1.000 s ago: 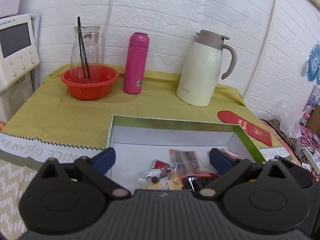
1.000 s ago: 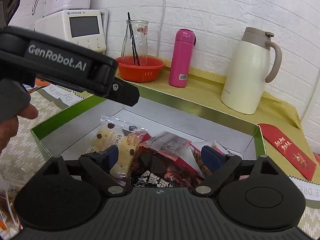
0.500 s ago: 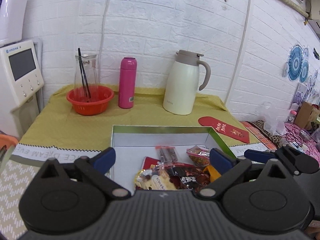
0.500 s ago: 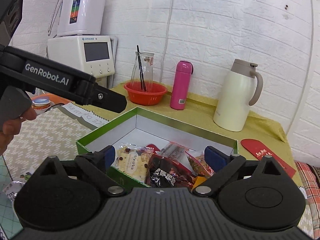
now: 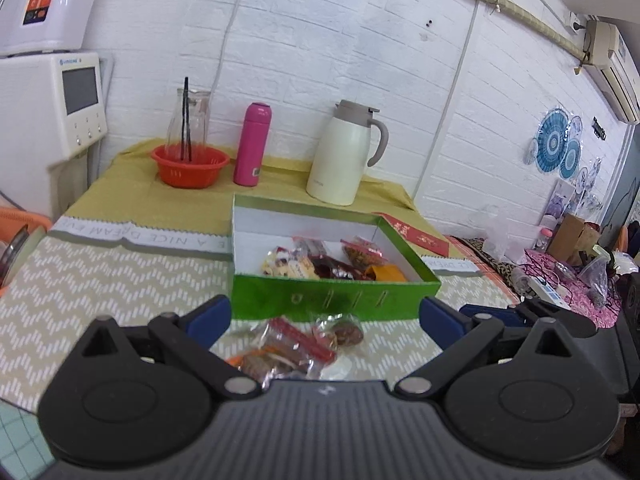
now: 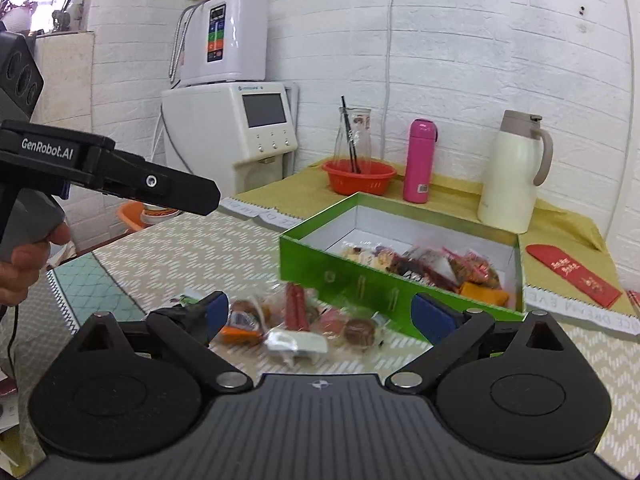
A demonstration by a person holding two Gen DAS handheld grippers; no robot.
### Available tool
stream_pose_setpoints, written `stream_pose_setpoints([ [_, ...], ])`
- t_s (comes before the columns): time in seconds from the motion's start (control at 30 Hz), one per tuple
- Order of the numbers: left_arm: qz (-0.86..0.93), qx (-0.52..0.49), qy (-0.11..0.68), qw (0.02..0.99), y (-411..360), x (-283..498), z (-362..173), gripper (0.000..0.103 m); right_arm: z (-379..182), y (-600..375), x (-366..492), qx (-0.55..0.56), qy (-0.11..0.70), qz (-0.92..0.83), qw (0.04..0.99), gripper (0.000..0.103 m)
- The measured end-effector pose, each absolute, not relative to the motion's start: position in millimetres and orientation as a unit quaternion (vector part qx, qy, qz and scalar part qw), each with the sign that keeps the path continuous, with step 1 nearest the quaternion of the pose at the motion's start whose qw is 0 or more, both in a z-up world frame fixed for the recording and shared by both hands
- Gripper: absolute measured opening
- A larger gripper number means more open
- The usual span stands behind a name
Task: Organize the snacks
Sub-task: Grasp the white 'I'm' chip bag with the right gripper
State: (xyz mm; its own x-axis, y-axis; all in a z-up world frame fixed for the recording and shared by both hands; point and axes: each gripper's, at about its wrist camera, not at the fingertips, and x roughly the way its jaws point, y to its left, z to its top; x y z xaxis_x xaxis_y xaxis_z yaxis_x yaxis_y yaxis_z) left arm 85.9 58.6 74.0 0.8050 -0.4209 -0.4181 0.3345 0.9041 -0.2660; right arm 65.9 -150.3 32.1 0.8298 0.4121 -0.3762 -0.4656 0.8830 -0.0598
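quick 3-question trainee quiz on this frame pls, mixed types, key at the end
1. True or false: every snack is already inside the green box.
2. The loose snacks lie: A) in the orange basket B) on the table in front of the green box C) beside the white jug.
3. Fill in: both the left gripper and the right gripper are ____ and hold nothing.

Key: 1 false; 2 B; 3 open.

Loose snack packets (image 6: 296, 322) blurred, labels unreadable.
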Motion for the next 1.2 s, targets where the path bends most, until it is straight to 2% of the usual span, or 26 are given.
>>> stream_pose_setpoints([
  [0.27, -0.16, -0.113, 0.288, 0.937, 97, 54, 21, 0.099, -13, -100, 60, -0.061, 0.252, 0.292, 0.921, 0.103],
  [0.63, -0.15, -0.173, 0.315, 0.921, 139, 57, 1, 0.099, -35, -39, 87, -0.036, 0.282, 0.326, 0.901, 0.103],
  [0.67, -0.151, -0.174, 0.315, 0.921, 140, 57, 1, 0.099, -36, -38, 88, -0.034, 0.285, 0.327, 0.9, 0.069],
  [0.7, -0.153, -0.175, 0.316, 0.92, 141, 57, 0, 0.099, -37, -39, 88, -0.036, 0.286, 0.325, 0.901, 0.053],
  [0.8, -0.164, -0.174, 0.321, 0.916, 137, 59, -2, 0.098, -35, -49, 82, -0.031, 0.287, 0.332, 0.898, 0.045],
  [1.1, -0.225, -0.158, 0.345, 0.897, 95, 55, -10, 0.095, -36, -106, 35, -0.023, 0.293, 0.324, 0.899, 0.045],
  [1.17, -0.246, -0.149, 0.356, 0.889, 80, 54, -13, 0.09, -36, -124, 22, -0.021, 0.292, 0.296, 0.909, 0.043],
  [1.2, -0.257, -0.145, 0.36, 0.885, 72, 54, -14, 0.085, -36, -132, 17, -0.025, 0.292, 0.276, 0.915, 0.037],
])
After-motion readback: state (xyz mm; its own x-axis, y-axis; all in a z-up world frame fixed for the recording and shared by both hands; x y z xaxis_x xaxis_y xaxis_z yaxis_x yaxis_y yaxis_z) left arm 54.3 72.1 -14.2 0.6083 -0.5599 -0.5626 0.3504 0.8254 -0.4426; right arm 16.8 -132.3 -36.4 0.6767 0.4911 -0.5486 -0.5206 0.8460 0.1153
